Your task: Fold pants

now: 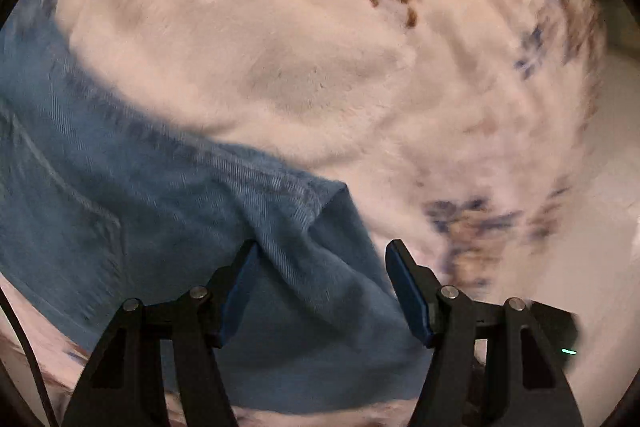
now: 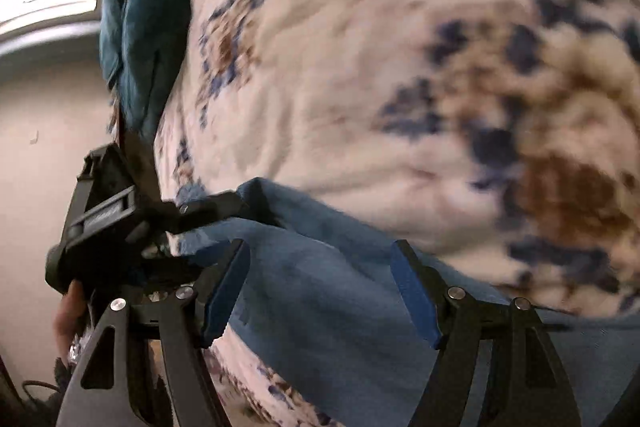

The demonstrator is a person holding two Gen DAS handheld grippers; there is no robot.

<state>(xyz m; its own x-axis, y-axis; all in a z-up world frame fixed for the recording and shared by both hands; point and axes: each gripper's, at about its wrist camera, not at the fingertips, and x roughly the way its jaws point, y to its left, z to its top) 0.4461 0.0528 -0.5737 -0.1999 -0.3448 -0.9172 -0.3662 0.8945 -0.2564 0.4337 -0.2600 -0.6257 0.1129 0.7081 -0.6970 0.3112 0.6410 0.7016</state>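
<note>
Between the blue pads of the left tongs [image 1: 320,291] lies a corner of the blue pants [image 1: 168,211], but the pads do not press it; the jaws stand half apart with cloth under the gap. The right tongs [image 2: 320,291] are spread wide as well, and denim lies below their gap without being pinched. So neither tool is holding anything.

The pants lie flat on a soft cream blanket [image 1: 248,39] with brown and dark blue flowers. In the left wrist view the cloth runs as a long band from the tongs toward the upper left edge, and its folded corner points to the right, just in front of the tips. In the right wrist view the same band goes from lower right to the left, where the left tongs stand at its end, carried by a hand [image 2: 66,311]. A dark teal cushion [image 2: 136,27] stands behind, well apart.

The left tongs seem nearer to the corner, so probably they should take it first. Both views are blurred, so seams are hard to read.
</note>
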